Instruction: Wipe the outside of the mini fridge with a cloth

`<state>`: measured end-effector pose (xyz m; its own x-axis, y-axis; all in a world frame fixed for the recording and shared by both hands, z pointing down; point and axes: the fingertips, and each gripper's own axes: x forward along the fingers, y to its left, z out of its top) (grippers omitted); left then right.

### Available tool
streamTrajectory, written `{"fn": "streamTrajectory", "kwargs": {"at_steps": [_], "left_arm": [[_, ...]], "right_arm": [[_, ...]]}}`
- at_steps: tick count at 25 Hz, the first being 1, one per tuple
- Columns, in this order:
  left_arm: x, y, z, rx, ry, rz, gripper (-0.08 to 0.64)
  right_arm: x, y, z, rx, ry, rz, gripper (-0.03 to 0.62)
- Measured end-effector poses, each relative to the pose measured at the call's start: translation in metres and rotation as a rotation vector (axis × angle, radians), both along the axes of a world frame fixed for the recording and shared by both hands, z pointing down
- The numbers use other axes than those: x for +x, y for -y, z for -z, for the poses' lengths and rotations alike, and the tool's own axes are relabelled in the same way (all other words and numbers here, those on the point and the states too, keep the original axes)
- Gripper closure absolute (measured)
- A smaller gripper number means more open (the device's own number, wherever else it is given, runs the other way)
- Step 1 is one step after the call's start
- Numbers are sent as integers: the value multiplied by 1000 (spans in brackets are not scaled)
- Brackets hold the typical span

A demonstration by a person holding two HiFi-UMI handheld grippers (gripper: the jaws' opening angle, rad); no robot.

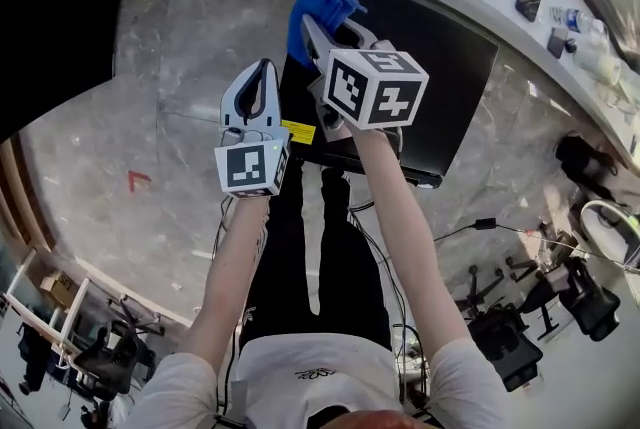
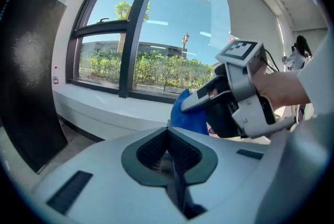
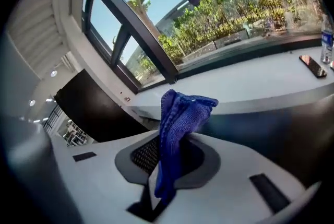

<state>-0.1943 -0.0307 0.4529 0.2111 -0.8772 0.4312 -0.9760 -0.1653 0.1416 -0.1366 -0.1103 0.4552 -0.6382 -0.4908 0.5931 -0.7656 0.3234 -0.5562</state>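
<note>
Cloth (image 1: pixel 320 5) clamped tight in right gripper (image 1: pixel 316 29), poised at mini fridge (image 1: pixel 440 67) left edge, apparently to begin wiping; left gripper (image 1: pixel 264 73) shut, empty, just left of the fridge, seemingly kept clear.

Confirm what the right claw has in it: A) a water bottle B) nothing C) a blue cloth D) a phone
C: in the right gripper view the right claw is shut on the blue cloth, which sticks up from between its jaws.
</note>
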Motion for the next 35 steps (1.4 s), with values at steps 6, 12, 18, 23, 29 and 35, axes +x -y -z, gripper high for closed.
{"fn": "streamTrajectory", "kwargs": {"at_steps": [6,12,18,23,29,35], "left_arm": [[-25,0,-11,-10,-7,33,555],[-30,-6,-16,-21,-11,36,555],[-21,-10,-13,-25,-9,22,555],[-5,-7,-14,-21,-8,5,555],[25,-8,-14,-24,-8,-42,555],[61,-11,-13,-26,-5,-86,555]], "right_arm": [[-16,6,-64,-83,-191,26,512],[-12,10,-75,-79,-286,57,511],[-1,9,-74,-68,-321,60,512],[26,8,-76,-69,-320,32,511],[72,2,-76,-78,-339,-20,512],[131,-4,-76,-91,-342,-75,511]]}}
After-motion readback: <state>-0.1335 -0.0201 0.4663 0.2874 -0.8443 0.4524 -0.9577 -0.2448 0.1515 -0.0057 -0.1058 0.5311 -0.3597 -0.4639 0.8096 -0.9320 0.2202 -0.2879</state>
